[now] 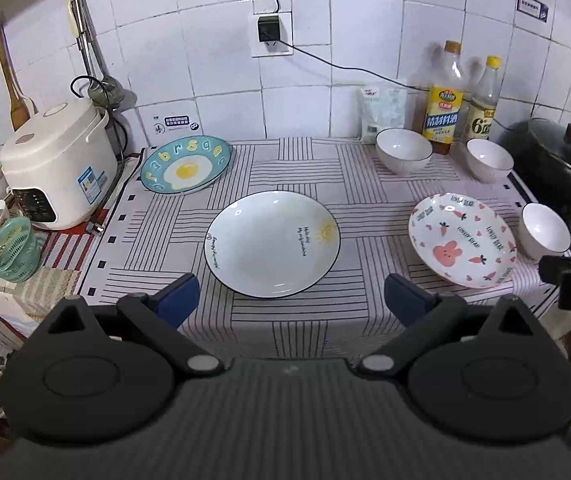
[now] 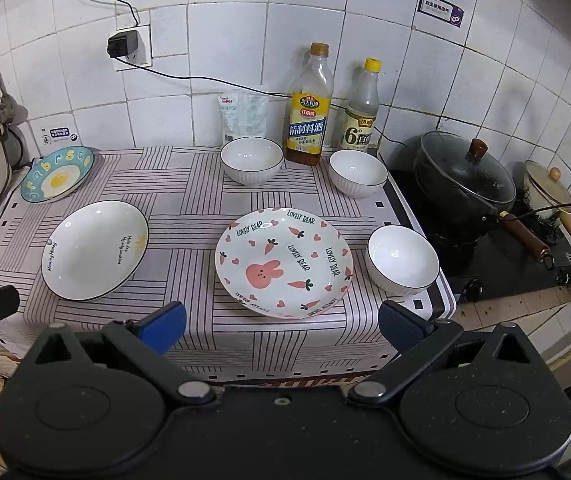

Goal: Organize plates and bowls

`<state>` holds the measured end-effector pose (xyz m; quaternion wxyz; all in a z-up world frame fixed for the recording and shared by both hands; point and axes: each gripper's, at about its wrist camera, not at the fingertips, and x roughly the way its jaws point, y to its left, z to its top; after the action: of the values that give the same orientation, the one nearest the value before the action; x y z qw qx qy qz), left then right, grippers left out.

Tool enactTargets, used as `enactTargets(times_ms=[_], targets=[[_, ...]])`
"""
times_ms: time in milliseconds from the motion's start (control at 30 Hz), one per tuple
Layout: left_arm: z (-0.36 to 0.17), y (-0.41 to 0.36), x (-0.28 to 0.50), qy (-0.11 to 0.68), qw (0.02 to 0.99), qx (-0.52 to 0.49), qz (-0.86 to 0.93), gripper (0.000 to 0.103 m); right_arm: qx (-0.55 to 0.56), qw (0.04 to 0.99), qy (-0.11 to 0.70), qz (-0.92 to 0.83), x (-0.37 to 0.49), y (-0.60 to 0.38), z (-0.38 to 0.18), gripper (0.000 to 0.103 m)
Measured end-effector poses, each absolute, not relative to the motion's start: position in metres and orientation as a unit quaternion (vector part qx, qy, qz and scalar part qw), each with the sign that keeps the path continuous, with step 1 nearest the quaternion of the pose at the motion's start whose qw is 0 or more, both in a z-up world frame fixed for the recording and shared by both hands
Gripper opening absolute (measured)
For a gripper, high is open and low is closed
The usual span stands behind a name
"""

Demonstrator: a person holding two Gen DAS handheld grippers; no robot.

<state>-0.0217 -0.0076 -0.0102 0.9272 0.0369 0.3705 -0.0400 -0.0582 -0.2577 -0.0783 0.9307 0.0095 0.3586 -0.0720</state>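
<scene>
Three plates lie apart on the striped bench (image 1: 285, 168): sun plate (image 1: 272, 244) centre, rabbit plate (image 2: 284, 262) right, egg plate (image 1: 186, 164) rear left; three white bowls (image 2: 251, 161) flank them; left tool (image 1: 291, 300) and right tool (image 2: 281, 326) hover spread apart, empty

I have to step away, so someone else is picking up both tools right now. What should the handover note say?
Left tool: open, empty, facing the sun plate.
Right tool: open, empty, facing the bunny plate.
Egg plate sits back left, its far edge propped up by the rice cooker.
Three white bowls are apart: two by the bottles, one beside the bunny plate.
Done: nothing stacked.
Left: gather the plates, nest the bowls.
</scene>
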Motion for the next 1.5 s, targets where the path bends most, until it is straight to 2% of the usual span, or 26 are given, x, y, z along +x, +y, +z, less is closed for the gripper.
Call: enactTargets(times_ms=[1267,1500], targets=[[-0.014,0.006,-0.017,0.396,0.915,0.001,-0.069,0.097,0.026,0.935,0.348,-0.067,-0.060,-0.261,-0.081,0.103],[0.000,0.020,-0.004,0.363,0.930,-0.001,-0.066,0.097,0.013,0.961,0.270,-0.058,-0.061,-0.261,-0.073,0.103]])
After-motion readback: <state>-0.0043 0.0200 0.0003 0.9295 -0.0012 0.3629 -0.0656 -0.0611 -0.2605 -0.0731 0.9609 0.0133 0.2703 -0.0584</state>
